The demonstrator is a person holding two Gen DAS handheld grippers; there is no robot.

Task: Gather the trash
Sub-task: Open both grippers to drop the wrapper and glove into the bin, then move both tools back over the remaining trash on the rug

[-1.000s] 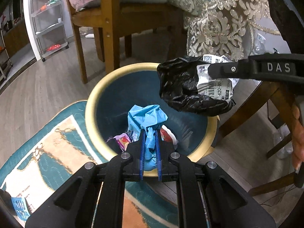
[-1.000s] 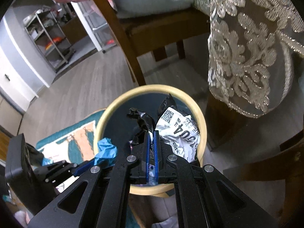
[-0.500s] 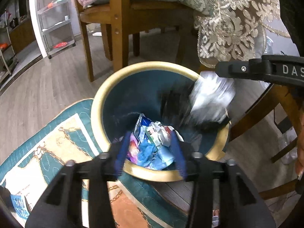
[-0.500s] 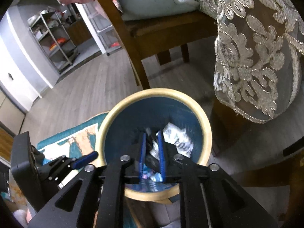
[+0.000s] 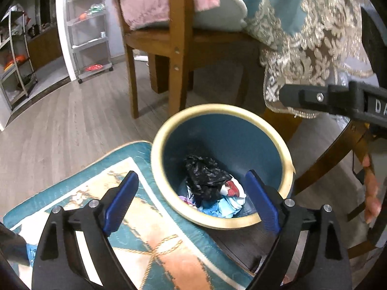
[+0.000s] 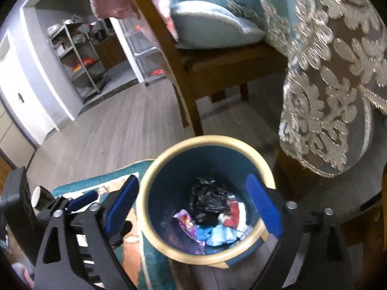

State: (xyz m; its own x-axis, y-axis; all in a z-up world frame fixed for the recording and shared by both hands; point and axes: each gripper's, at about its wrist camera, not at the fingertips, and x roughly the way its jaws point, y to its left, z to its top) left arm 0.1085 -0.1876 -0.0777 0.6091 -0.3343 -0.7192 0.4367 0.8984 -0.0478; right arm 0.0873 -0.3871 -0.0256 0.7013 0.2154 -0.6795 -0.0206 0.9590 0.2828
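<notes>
Both fingers (image 5: pixel 262 204) above binned trash (image 5: pixel 208 181)

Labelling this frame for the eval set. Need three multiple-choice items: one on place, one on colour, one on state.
1. Where is the black bag?
A. on the rug
B. inside the bin, on top of the other trash
C. on the chair seat

2. What colour is the inside of the bin?
A. blue
B. red
C. white

3. How do the jaws of the left gripper and the right gripper stand?
A. both clamped on trash
B. one open, one shut
C. both wide open, nothing between the pads

Key: 1 B, the bag lies crumpled within the bin walls over wrappers. 2 A, the inner wall is blue under a cream rim. 3 C, both have just been opening, and the blue pads stand far apart and bare.
</notes>
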